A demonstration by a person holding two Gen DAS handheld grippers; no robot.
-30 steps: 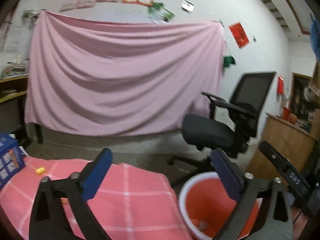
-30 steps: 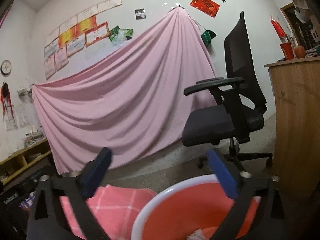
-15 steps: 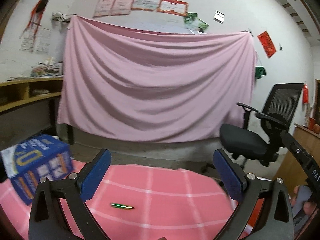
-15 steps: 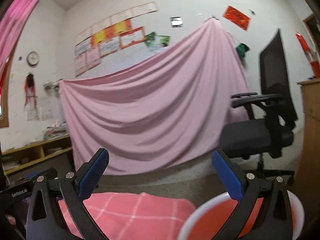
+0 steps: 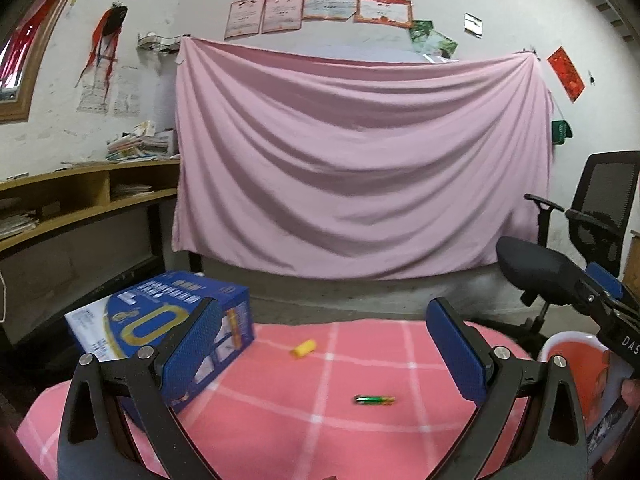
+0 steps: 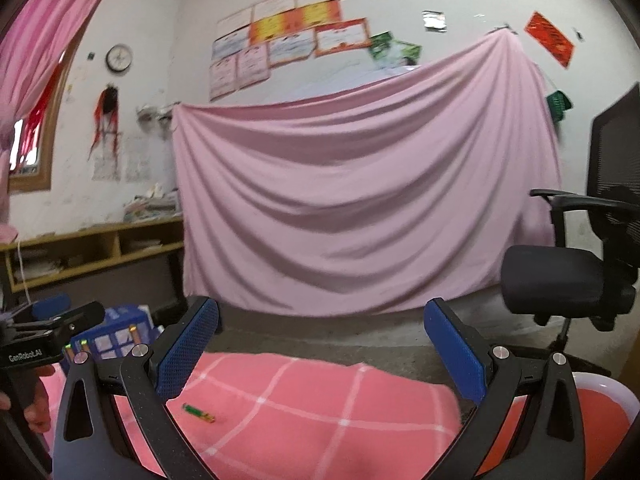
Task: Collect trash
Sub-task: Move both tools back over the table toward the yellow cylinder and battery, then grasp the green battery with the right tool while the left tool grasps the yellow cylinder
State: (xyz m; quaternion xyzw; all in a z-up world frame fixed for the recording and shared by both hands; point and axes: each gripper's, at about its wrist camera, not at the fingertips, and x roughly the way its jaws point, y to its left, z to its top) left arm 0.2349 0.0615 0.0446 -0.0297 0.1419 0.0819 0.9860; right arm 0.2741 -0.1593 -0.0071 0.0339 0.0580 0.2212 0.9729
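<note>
A small green battery (image 5: 375,400) lies on the pink checked cloth (image 5: 320,432), between my left gripper's fingers in the left wrist view; it also shows in the right wrist view (image 6: 199,413). A small yellow piece (image 5: 304,349) lies farther back. A blue carton (image 5: 160,320) stands at the cloth's left. A red bin with a white rim (image 5: 576,364) sits at the right edge; in the right wrist view the bin (image 6: 600,420) is low right. My left gripper (image 5: 320,344) is open and empty above the cloth. My right gripper (image 6: 320,348) is open and empty.
A pink sheet (image 5: 360,168) hangs on the back wall. A black office chair (image 5: 568,248) stands at the right. Wooden shelves (image 5: 80,200) with papers run along the left wall. Bare concrete floor lies behind the cloth.
Both grippers swung left, away from the bin. The battery, yellow piece and blue carton came into the left wrist view. Both grippers stayed open.
</note>
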